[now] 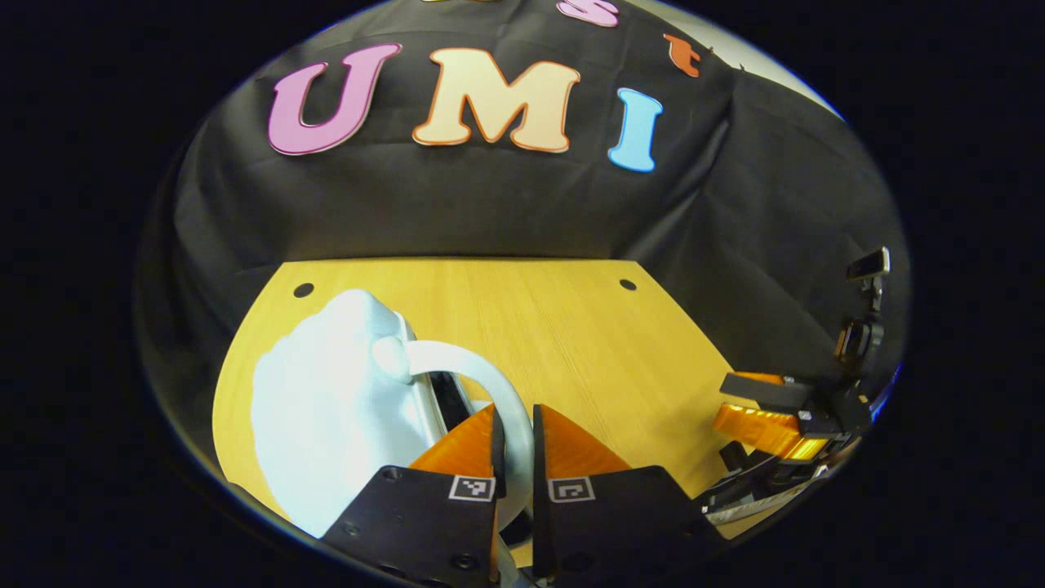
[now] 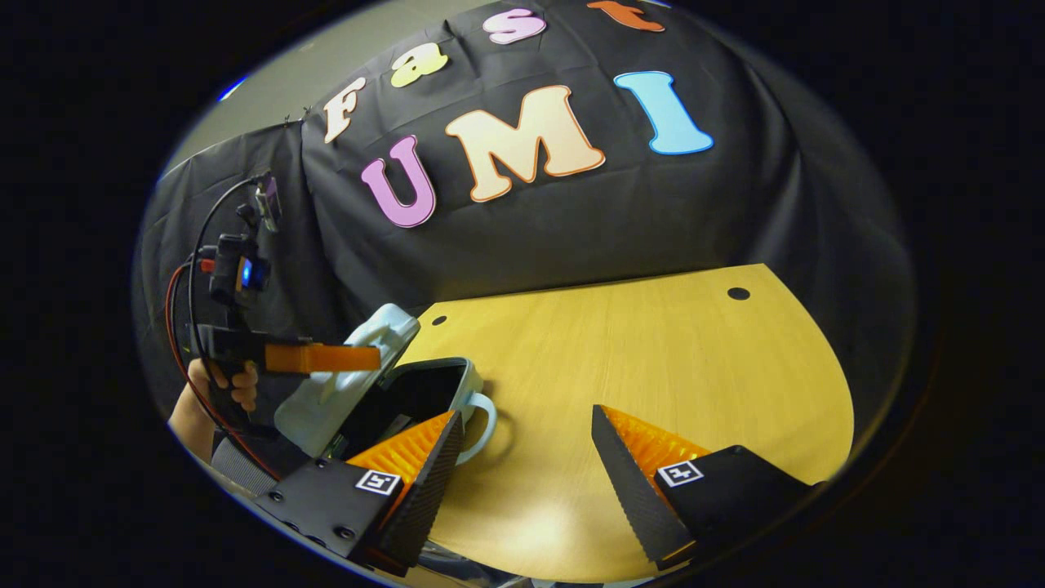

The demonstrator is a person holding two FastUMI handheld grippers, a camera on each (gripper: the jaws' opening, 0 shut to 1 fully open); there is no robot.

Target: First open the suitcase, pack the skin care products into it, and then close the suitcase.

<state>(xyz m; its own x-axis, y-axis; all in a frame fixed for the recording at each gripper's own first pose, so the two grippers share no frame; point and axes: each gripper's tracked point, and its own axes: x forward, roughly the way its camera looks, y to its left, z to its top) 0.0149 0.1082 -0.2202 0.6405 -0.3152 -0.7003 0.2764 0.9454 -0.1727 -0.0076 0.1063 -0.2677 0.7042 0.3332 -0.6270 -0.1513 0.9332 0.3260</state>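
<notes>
We see the left tool [image 1: 516, 445] clamped on the suitcase handle [image 1: 482, 367], lid [image 2: 347, 380] half raised, right tool [image 2: 526, 457] released; packing and closing remain.

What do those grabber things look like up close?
The left gripper and the right gripper each have two wedge-shaped fingers with ribbed faces, set on black blocks with small square black-and-white markers. In the right gripper view, the left gripper's body is black, with red and black cables looping off it and a small blue light.
</notes>
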